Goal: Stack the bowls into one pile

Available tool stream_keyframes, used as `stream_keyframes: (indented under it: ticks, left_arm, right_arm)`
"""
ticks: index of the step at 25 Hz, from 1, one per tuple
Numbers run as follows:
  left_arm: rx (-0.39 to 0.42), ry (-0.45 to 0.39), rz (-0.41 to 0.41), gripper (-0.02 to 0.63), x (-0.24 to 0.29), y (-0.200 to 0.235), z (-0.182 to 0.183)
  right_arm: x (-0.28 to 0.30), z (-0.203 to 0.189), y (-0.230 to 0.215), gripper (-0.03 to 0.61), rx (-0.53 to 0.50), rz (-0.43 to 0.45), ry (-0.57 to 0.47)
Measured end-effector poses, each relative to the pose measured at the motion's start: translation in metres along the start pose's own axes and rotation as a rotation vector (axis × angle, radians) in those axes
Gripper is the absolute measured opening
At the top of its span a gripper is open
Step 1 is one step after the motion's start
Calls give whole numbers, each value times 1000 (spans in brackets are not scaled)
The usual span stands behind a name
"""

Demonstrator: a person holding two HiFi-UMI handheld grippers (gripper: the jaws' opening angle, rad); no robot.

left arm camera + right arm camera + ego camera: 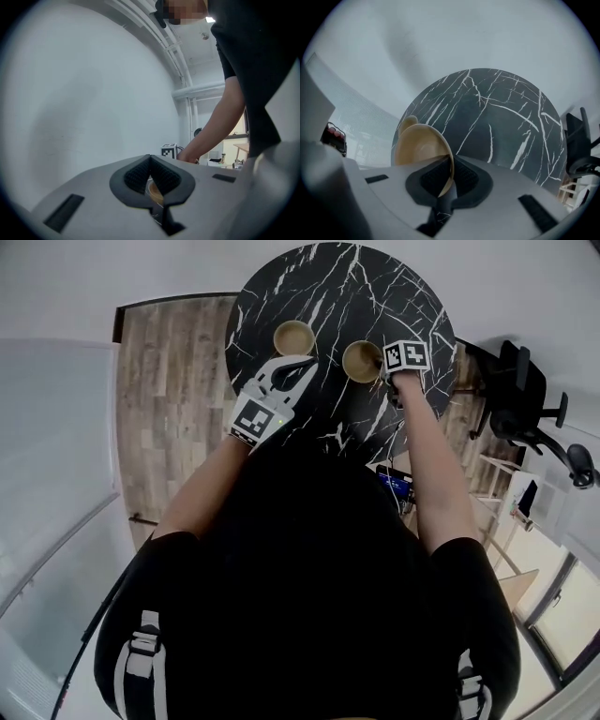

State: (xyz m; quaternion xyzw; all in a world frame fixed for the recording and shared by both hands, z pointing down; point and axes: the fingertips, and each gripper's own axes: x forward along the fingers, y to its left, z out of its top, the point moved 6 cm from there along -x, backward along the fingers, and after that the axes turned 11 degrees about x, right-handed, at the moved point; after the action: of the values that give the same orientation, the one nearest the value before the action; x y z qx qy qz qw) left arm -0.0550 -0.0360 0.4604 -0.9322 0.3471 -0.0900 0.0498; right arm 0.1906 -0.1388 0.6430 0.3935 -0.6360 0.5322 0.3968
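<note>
A round black marble table [347,296] carries two tan bowls. One bowl [293,337] rests on the table's left part, and it also shows as a sliver [408,123] in the right gripper view. My right gripper [386,369] is shut on the rim of the other bowl [361,362], which hangs tilted over the table; in the right gripper view the pads [461,176] pinch its edge [423,145]. My left gripper [292,367] hovers just short of the resting bowl, its pads [161,177] meeting with nothing held. A bit of bowl [154,191] shows through the gap behind them.
A black office chair [527,395] stands right of the table, also seen in the right gripper view [580,150]. Wooden floor [173,381] lies to the left, with a glass partition [47,456] beyond. The right gripper's marker cube [169,151] shows past the left jaws.
</note>
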Motion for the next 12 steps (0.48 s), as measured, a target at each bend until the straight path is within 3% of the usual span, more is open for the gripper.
stream_keyframes:
  ticks: [12]
  left_arm:
    - [-27,8,-6,5,-34,68,-31]
  right_arm:
    - [37,51,103,9,-67,27,14]
